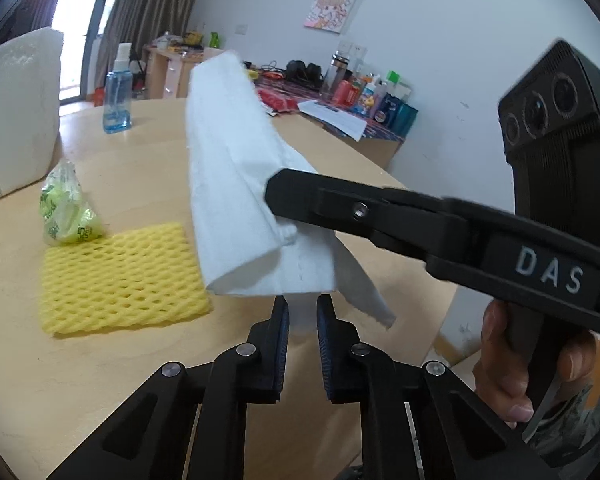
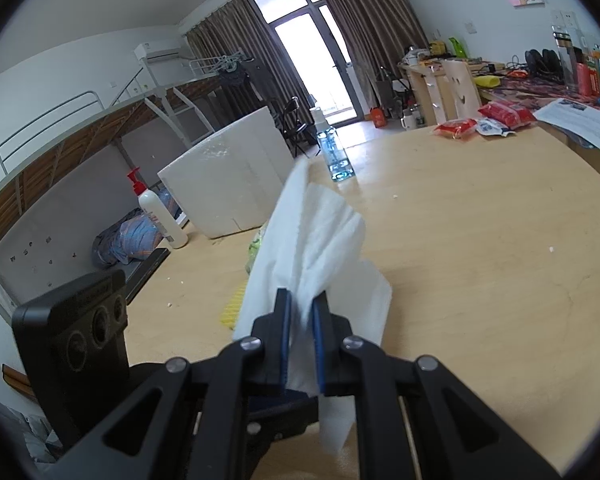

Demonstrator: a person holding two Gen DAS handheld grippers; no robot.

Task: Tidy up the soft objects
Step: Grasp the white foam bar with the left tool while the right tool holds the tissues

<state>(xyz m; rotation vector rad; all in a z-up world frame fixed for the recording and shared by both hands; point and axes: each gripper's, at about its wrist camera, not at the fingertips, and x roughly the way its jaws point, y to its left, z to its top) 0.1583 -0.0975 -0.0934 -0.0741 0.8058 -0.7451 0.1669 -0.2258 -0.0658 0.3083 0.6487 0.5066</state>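
One white paper towel hangs in the air, pinched by two grippers: the left gripper bites its bottom edge and the right gripper squeezes its side. To the left of the left gripper, on the table, lie one yellow foam net and one green plastic bag, with one blue bottle farther off.

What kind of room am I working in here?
Most likely a student dorm or shared bedroom: a metal bunk bed along the wall, cluttered desks near the balcony door, and a wall air conditioner. You're working at a light wooden table.
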